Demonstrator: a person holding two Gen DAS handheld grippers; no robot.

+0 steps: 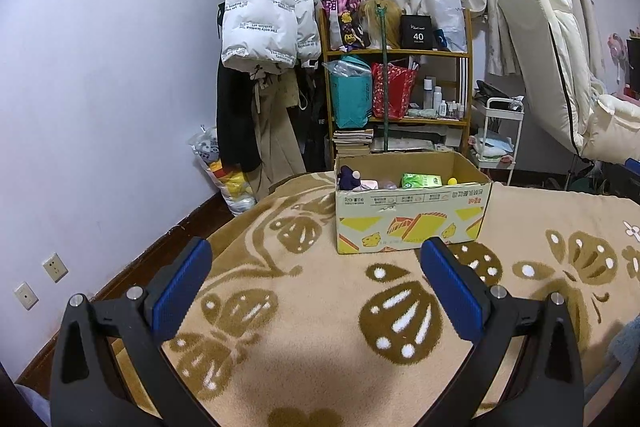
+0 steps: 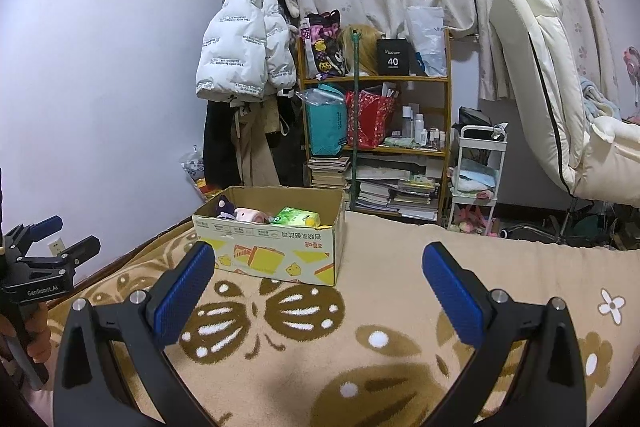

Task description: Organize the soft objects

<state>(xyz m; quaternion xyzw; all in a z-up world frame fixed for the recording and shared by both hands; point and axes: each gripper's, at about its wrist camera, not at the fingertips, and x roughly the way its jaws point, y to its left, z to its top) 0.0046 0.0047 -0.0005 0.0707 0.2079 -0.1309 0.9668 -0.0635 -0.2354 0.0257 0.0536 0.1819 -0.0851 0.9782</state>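
Bedroom blanket (image 1: pixel 320 307) is carrying a cardboard box (image 1: pixel 412 215) already holding a purple plush toy (image 1: pixel 349 178) and green tissue pack (image 1: pixel 421 181). Left gripper (image 1: pixel 316 259) and right gripper (image 2: pixel 319 263) are hovering before it, fingers apart, gripping nothing.

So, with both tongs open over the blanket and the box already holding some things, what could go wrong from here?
1. The cardboard box sits near the bed's far edge; a push while dropping something in might slide it off.
2. The left tongs and right tongs hover side by side, both open and empty; reaching together for the box, they could collide.
3. The purple plush rises above the rim, so a careless reach might knock it out.
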